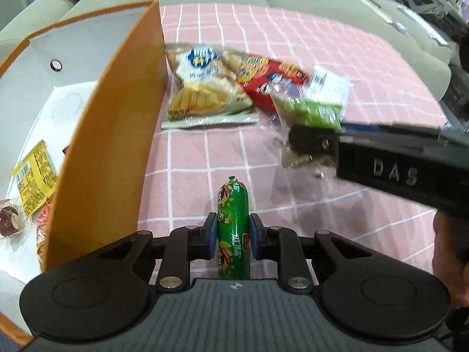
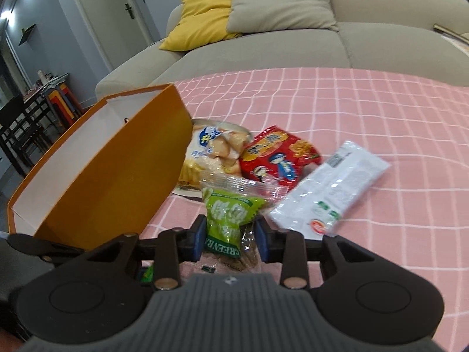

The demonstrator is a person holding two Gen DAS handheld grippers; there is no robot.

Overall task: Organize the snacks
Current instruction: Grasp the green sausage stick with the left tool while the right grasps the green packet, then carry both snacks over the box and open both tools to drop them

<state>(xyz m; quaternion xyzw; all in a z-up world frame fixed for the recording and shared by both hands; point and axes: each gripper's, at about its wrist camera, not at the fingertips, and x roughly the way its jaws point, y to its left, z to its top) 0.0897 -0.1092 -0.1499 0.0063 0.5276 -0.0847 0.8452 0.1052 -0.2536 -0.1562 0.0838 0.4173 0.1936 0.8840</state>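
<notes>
- While both tools are loaded, nothing they carry is boxed yet: the left gripper pinches a green sausage stick, and the right gripper pinches a green snack packet.
- Left of them, the orange box already holds a yellow packet and a few other snacks (partly hidden).
- Farther off on the pink checked cloth, a pale biscuit bag, a red bag and a white packet lie unsorted.
</notes>
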